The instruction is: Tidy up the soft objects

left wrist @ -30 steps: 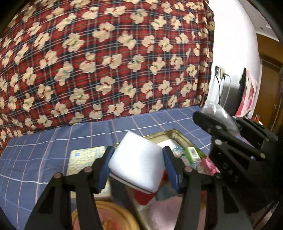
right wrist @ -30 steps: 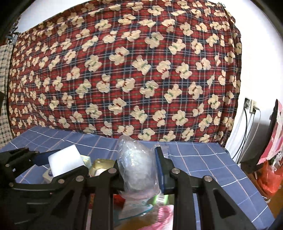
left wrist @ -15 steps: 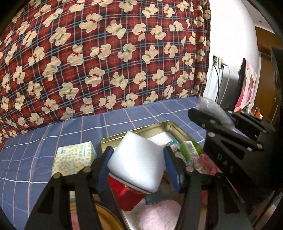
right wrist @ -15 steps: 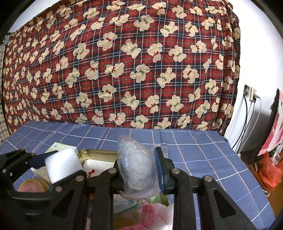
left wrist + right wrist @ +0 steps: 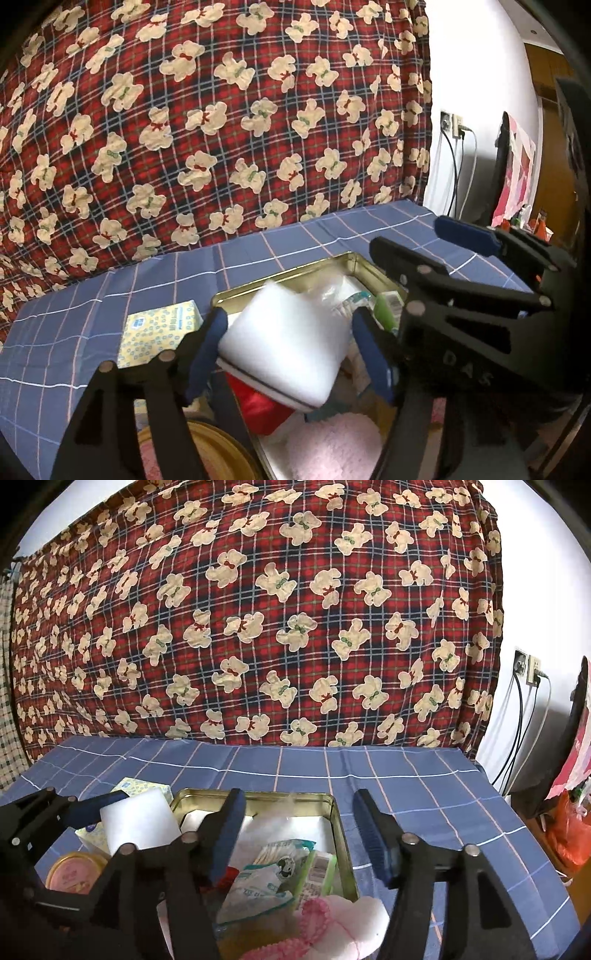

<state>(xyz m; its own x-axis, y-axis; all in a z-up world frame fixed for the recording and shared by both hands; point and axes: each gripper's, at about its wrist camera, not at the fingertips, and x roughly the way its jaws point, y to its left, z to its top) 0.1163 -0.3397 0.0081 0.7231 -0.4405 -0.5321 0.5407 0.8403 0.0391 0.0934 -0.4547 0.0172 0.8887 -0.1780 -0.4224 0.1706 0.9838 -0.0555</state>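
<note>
While the left gripper (image 5: 286, 350) squeezes a white sponge block (image 5: 284, 343) between its two blue pads (image 5: 207, 350), the right gripper (image 5: 299, 834) hangs with its fingers wide apart and nothing between them. The sponge sits in the air above the near left part of a gold metal tin (image 5: 295, 271). The tin rests on a blue checked cloth (image 5: 406, 775) that covers the table.

Inside the tin lie many soft things. There is a clear crinkly plastic bag (image 5: 273, 819) toward the back, just under the open right gripper. It looks blurred, so its shape is hard to tell. Near it are a white packet with blue print (image 5: 258, 882) and a small green packet (image 5: 317, 875). A fluffy pink and white cloth (image 5: 332, 926) lies at the near end of the tin, and something red (image 5: 258, 406) shows under the sponge.

Just beside the tin, on its left, sits a yellow tissue pack with small blue rings (image 5: 159, 332). In front of that pack is a round pink tub with a gold rim (image 5: 75, 873).

Behind the table hangs a big red plaid cloth with cream teddy bears (image 5: 258, 627). On the white wall to the right, a socket holds plugs with cables (image 5: 530, 672) hanging down.
</note>
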